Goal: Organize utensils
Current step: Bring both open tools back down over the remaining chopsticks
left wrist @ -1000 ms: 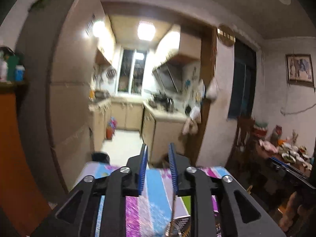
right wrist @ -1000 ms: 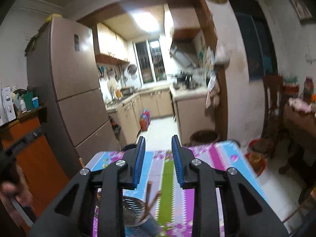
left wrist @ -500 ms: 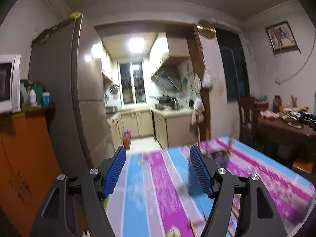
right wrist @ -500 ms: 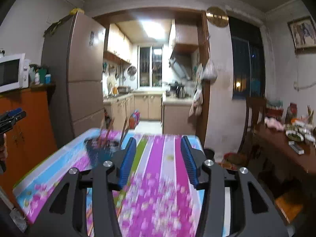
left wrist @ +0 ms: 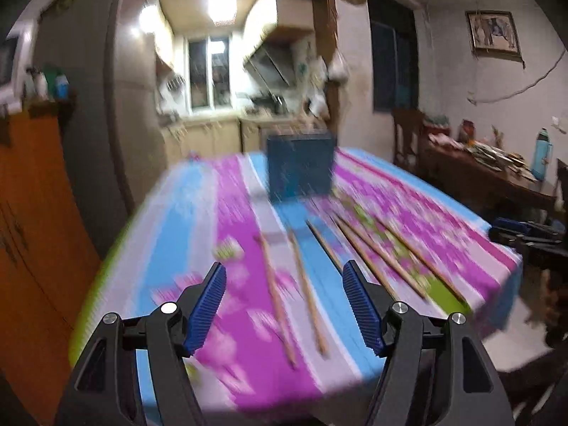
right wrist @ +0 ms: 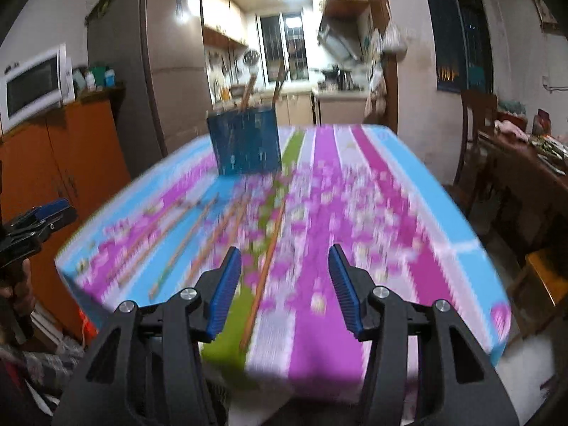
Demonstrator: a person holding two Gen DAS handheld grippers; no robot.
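Several wooden chopsticks (left wrist: 305,284) lie loose on the striped pink and blue tablecloth (left wrist: 234,213), also in the right wrist view (right wrist: 264,277). A dark blue utensil holder (left wrist: 300,165) stands at the far middle of the table; in the right wrist view the holder (right wrist: 246,145) has chopsticks (right wrist: 246,94) sticking up from it. My left gripper (left wrist: 284,284) is open and empty above the near table edge. My right gripper (right wrist: 284,266) is open and empty, with a chopstick lying below its gap. Both views are motion-blurred.
A tall fridge (right wrist: 149,71) and an orange cabinet (left wrist: 32,195) stand left of the table. A dark side table (left wrist: 490,174) with clutter and a chair stand to the right. The kitchen lies beyond. The other gripper shows at each view's edge (right wrist: 35,220).
Both grippers have opened wide and pulled back and tilted down from above the holder to the near table edge. The loose chopsticks have come into view.
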